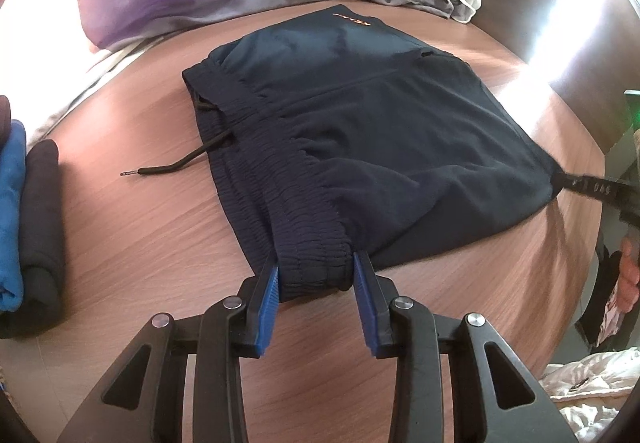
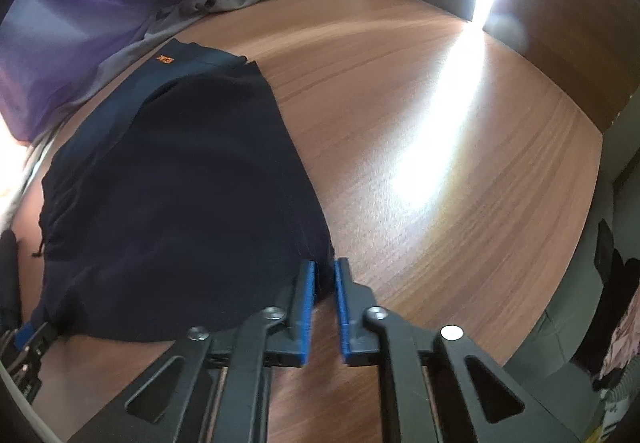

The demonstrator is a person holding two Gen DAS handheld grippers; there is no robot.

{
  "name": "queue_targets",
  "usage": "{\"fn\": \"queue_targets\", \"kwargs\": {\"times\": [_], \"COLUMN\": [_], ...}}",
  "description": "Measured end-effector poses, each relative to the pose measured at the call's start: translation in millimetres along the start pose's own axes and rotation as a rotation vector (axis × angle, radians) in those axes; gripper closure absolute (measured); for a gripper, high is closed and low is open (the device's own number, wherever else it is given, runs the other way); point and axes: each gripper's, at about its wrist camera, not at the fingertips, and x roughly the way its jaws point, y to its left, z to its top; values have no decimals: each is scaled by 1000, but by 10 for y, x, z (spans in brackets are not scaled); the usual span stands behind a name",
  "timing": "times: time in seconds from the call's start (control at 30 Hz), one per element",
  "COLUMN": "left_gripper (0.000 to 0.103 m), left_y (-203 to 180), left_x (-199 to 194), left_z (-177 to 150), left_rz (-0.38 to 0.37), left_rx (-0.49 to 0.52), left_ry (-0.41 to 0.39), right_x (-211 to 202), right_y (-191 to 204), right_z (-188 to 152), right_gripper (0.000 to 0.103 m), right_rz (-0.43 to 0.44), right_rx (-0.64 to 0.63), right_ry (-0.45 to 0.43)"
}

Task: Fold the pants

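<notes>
Wood-grain tabletop (image 1: 140, 227) carries folded navy pants (image 1: 360, 115), smooth, with a ribbed elastic waistband. At six o'clock the left gripper (image 1: 316, 275) clamps that waistband between blue fingers (image 1: 269, 283); the right gripper (image 2: 325, 283) pinches the soft hem, fingers narrow.

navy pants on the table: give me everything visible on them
The navy pants lie folded into a flat stack on the wooden table. The fabric looks soft and matte, with a ribbed elastic waistband, a loose black drawstring trailing onto the wood, and a small orange logo. The left gripper clamps the near waistband end; the right gripper pinches the opposite near corner.
</notes>
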Motion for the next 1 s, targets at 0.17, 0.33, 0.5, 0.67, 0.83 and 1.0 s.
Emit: {"fn": "queue_targets", "kwargs": {"times": [0.17,0.33,0.5,0.67,0.83,1.0], "left_gripper": [67,68,69,75,91,91], "left_y": [-49,-65,-108,-123,-149,-215], "left_x": [-105,-27,70,-27,-262,-334], "left_z": [9,-33,-119,-115,-30,-10], "left_rz": [-47,-89,-101,-101,-96,-92], "left_rx": [16,-3,-3,-17,-77,-119], "left_ry": [-11,27,52,7,-91,-150], "right_x": [-431,-664,-643,-566,-696,-794], "right_y": [2,67,53,55,57,60], "right_z": [112,220,218,187,228,350], "right_gripper": [97,97,97,97,97,97], "right_rz": [-25,-53,-54,-61,1,67], "right_rx": [-5,-52,-46,-54,-68,-105], "right_ry": [-145,-219,-205,-186,-222,-265]}}
